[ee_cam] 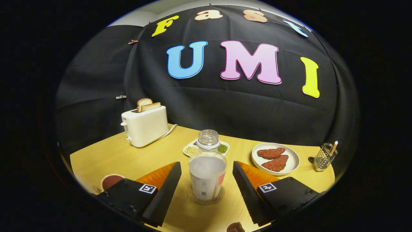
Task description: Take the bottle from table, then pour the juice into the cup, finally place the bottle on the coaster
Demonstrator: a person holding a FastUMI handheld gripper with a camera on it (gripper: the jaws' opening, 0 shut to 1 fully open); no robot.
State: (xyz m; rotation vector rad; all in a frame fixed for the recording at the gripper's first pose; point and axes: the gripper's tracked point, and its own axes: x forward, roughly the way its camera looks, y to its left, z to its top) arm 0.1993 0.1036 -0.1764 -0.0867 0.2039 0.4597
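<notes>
A clear plastic bottle (207, 167) with no cap and a white label stands upright on a round coaster (193, 197) on the wooden table (128, 158). My gripper (207, 172) is open, one finger on each side of the bottle, and a small gap shows between each finger and the bottle's wall. A white cup (110, 181) with dark liquid in it sits to the left, beside the left finger, which hides part of it.
A white toaster (145, 126) holding bread slices stands at the back left. Behind the bottle lies a small dish of beans (193, 149). A plate with two meat patties (275, 158) and a wire holder (324, 157) are on the right. A small brown object (235, 227) lies near me.
</notes>
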